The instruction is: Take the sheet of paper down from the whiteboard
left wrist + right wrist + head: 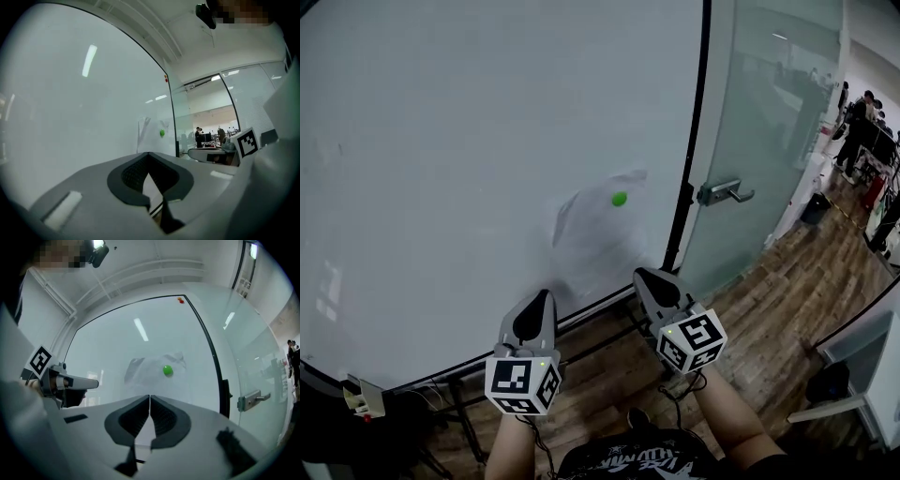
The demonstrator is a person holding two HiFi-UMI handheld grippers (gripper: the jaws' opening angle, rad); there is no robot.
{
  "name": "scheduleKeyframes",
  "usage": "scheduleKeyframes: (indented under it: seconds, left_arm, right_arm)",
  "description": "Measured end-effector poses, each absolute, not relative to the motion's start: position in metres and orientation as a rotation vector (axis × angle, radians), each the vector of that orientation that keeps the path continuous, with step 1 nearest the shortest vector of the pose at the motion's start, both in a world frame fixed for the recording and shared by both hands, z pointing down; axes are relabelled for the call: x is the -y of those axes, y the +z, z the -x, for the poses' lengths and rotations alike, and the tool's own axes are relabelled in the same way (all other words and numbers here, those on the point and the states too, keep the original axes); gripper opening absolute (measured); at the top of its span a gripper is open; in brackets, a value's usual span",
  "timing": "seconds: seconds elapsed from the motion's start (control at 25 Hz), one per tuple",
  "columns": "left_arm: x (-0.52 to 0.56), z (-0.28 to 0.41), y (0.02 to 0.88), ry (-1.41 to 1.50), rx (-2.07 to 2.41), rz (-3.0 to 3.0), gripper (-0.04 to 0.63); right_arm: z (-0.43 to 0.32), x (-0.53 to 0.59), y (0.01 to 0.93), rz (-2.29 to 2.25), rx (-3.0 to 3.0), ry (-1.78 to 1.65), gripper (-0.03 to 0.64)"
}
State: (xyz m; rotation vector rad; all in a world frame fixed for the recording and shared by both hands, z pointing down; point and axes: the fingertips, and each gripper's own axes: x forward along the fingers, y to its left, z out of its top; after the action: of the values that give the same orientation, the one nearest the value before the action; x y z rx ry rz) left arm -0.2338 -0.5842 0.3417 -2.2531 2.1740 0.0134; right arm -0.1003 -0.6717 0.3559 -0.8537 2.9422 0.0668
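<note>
nothing is done yet: the sheet of paper (598, 230) hangs on the whiteboard (441, 141) under a green magnet (620, 199); left gripper (536, 314) and right gripper (656, 284) are both closed, empty, near it.

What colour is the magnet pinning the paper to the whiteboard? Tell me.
Magnet: green, clearest in the right gripper view.

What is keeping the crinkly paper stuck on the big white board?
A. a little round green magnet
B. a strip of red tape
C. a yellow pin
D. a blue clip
A: a small round green magnet sits near the top of the crinkled white sheet of paper, pinning it to the large white whiteboard. No tape, clip or pin shows on it.
</note>
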Motion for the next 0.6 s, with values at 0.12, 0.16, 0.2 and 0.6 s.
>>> scheduleKeyframes:
  seconds: [0.12,0.16,0.2,0.6]
  left_arm:
    - [0.598,0.238,0.336,0.019,-2.206,2.201,0.008]
    - [0.602,0.24,0.333,0.021,-2.214,2.186,0.008]
    - [0.606,0.242,0.331,0.023,-2.221,2.17,0.008]
    - [0.632,0.24,0.312,-0.015,-2.244,2.066,0.042]
  right_arm:
    - [0.108,0.691,0.345,0.803,-2.942,0.091,0.017]
    - [0.11,0.696,0.341,0.79,-2.939,0.101,0.017]
    - [0.112,0.701,0.337,0.78,-2.937,0.114,0.017]
    - [0.127,0.741,0.301,0.734,-2.909,0.219,0.107]
